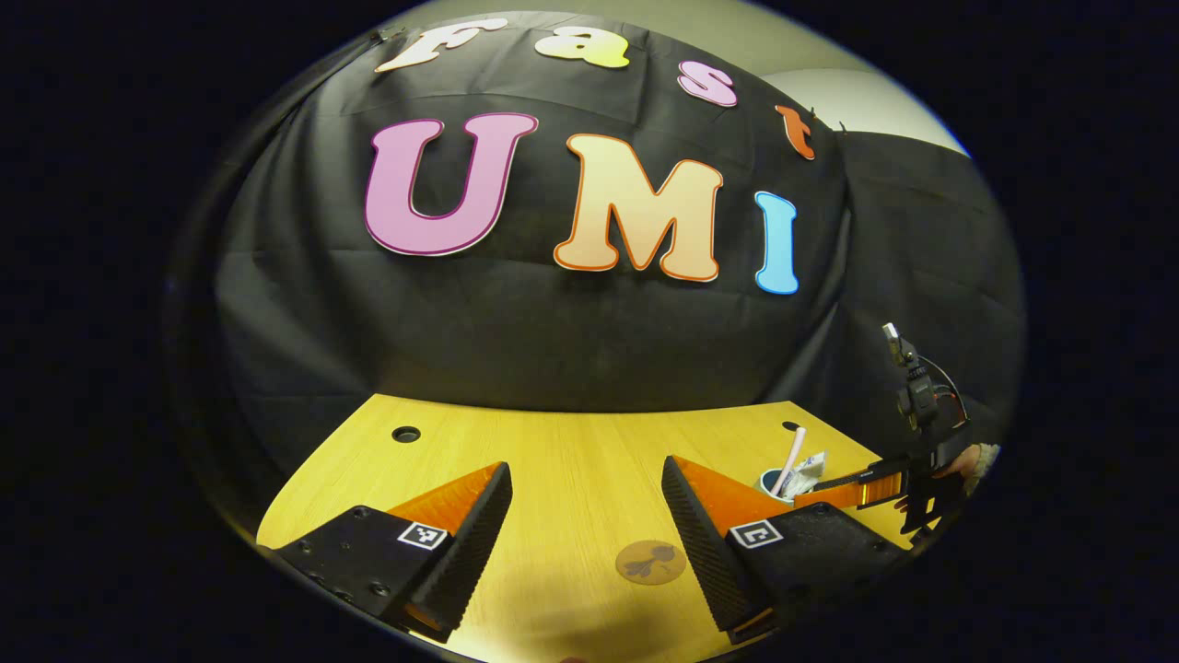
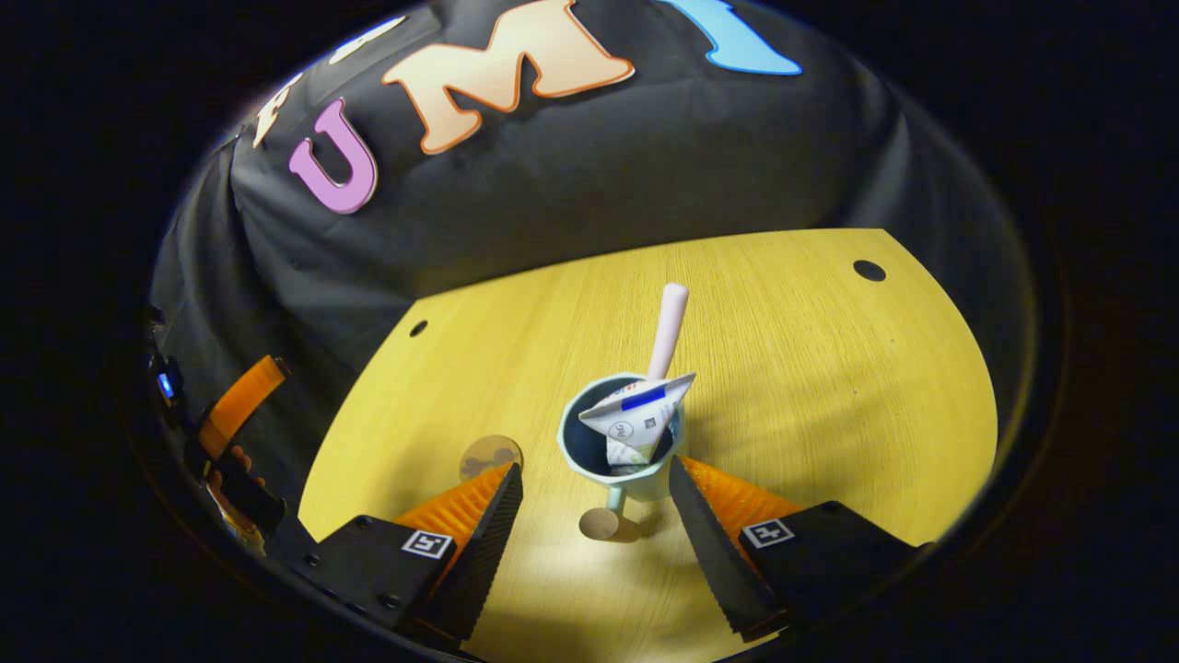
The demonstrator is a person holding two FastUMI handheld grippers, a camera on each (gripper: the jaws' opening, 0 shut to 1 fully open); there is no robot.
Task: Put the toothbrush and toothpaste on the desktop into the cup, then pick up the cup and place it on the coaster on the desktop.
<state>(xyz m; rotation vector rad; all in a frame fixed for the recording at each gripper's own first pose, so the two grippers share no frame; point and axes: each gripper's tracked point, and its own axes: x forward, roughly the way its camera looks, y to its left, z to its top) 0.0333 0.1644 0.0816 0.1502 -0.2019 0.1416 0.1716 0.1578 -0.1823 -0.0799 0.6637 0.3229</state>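
Observation:
A pale blue cup [image 2: 589,460] stands on the yellow wooden desktop [image 2: 829,368]. In it stand a white toothpaste tube [image 2: 640,419] and a pink toothbrush [image 2: 668,331], both sticking out above the rim. My right gripper [image 2: 597,471] is open, its tips on either side of the cup's near part, and the cup's handle [image 2: 603,520] points back between the fingers. A round brown coaster [image 2: 491,454] lies just left of the cup. My left gripper [image 1: 586,467] is open and holds nothing, with the coaster [image 1: 650,562] low between its fingers. Farther right are the cup [image 1: 769,482] and the right gripper [image 1: 875,488].
Black cloth walls close off the back and sides of the desktop. Cable holes sit in the tabletop [image 1: 405,433] [image 2: 869,270] [image 2: 418,328]. The left gripper [image 2: 235,405] and the hand holding it hang at the desk's left edge. A hand [image 1: 976,460] holds the right gripper.

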